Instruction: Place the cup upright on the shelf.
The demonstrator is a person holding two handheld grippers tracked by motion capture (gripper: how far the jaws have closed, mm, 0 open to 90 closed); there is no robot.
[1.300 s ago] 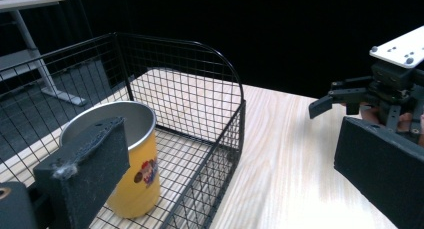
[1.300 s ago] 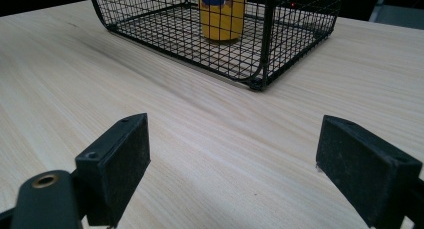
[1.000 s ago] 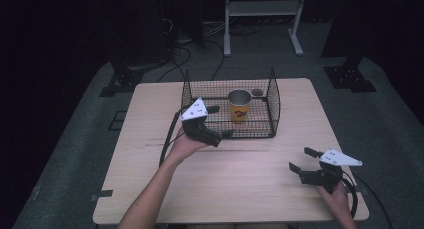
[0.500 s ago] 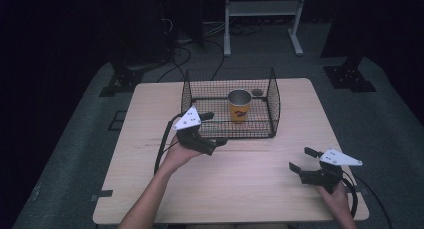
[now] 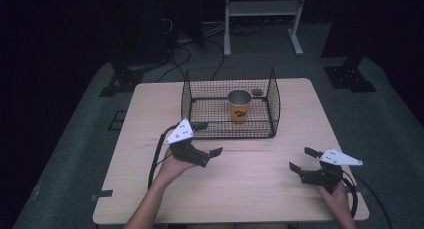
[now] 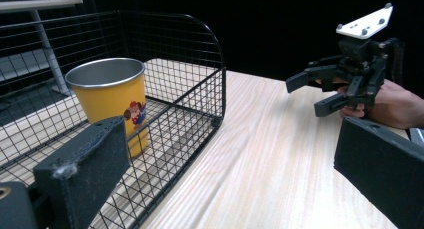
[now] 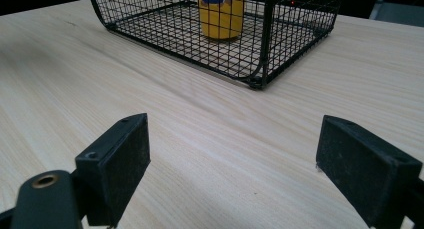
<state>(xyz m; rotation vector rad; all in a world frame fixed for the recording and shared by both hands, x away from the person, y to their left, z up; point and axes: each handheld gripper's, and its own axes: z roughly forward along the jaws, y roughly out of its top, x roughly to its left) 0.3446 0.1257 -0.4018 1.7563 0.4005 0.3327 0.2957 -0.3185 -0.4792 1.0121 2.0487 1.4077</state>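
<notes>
My left gripper (image 5: pixel 206 139) is wide open and holds nothing. It sits just in front of the basket (image 5: pixel 275 102), near its front left corner. I think the job now is to pull away from the cup (image 5: pixel 239 105), which stands up straight inside the basket, near the middle. To do that well, I should move slowly and stay off the wire so nothing tips. My left hand (image 5: pixel 172 165) is low over the table (image 5: pixel 250 189), with the jaws tilted toward the basket's front. My right gripper (image 5: pixel 306 159) is wide open and empty too, well apart from the basket, near the table's front right corner, aimed at the basket.
</notes>
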